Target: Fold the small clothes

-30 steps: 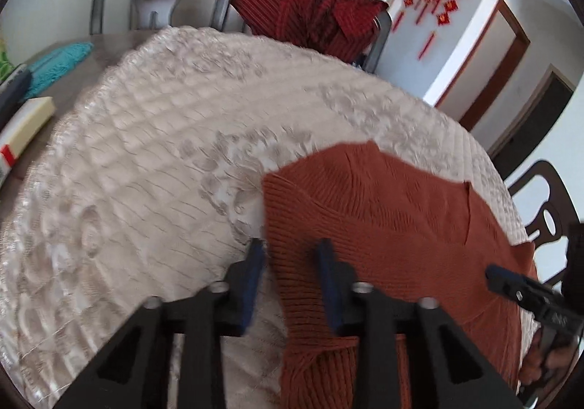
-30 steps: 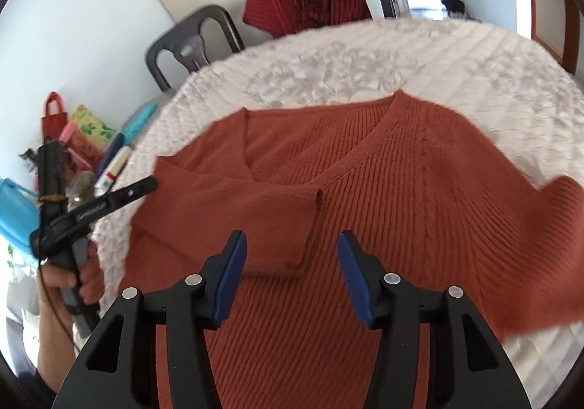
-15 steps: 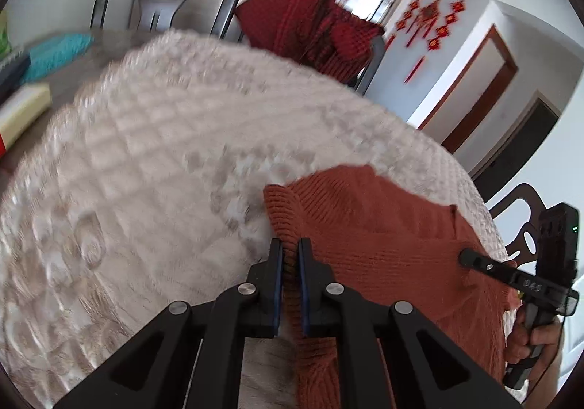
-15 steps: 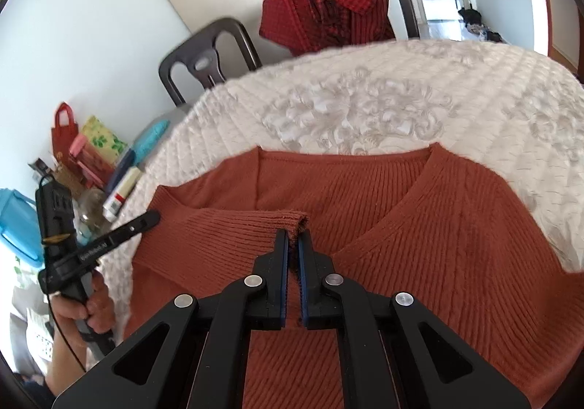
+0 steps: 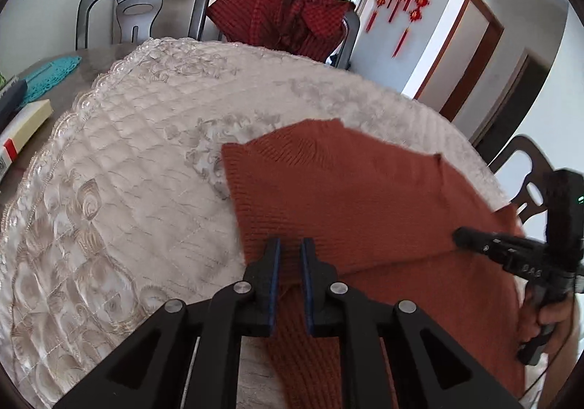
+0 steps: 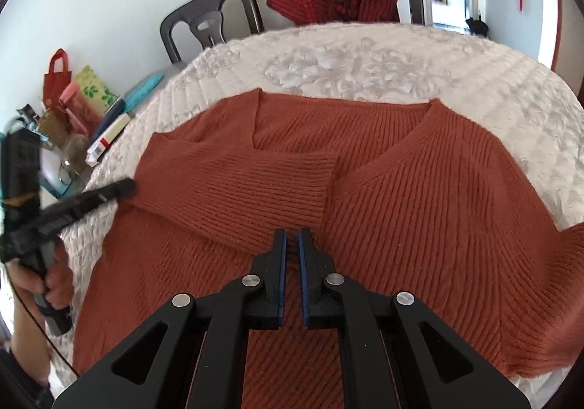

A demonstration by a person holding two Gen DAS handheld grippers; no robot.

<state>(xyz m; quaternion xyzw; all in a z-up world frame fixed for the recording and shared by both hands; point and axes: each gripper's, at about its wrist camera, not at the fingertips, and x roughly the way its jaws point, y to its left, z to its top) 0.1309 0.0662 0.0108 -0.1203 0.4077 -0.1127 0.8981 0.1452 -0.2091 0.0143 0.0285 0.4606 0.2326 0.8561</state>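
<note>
A rust-orange knit V-neck sweater (image 6: 419, 197) lies flat on a white quilted tablecloth (image 6: 365, 58). Its left sleeve (image 6: 248, 186) is folded across the chest. My right gripper (image 6: 291, 239) hovers over the sweater just below the sleeve cuff, its jaws nearly closed with a narrow gap and nothing between them. In the left wrist view the sweater (image 5: 365, 197) fills the right side. My left gripper (image 5: 290, 248) sits over its left edge with the jaws almost closed around a thin strip of knit. The right gripper (image 5: 511, 252) shows at the far right.
A grey plastic chair (image 5: 142, 3) and a chair draped with a dark red checked garment (image 5: 284, 11) stand behind the table. Boxes, a bottle, bags and a teal cloth (image 6: 142, 91) crowd the table's left edge. Another chair (image 5: 529, 168) stands at the right.
Both grippers went from wide open to nearly shut. The left one has come down onto the sweater's side edge. The right one has drawn back from the sleeve cuff, leaving the sleeve flat on the chest.
</note>
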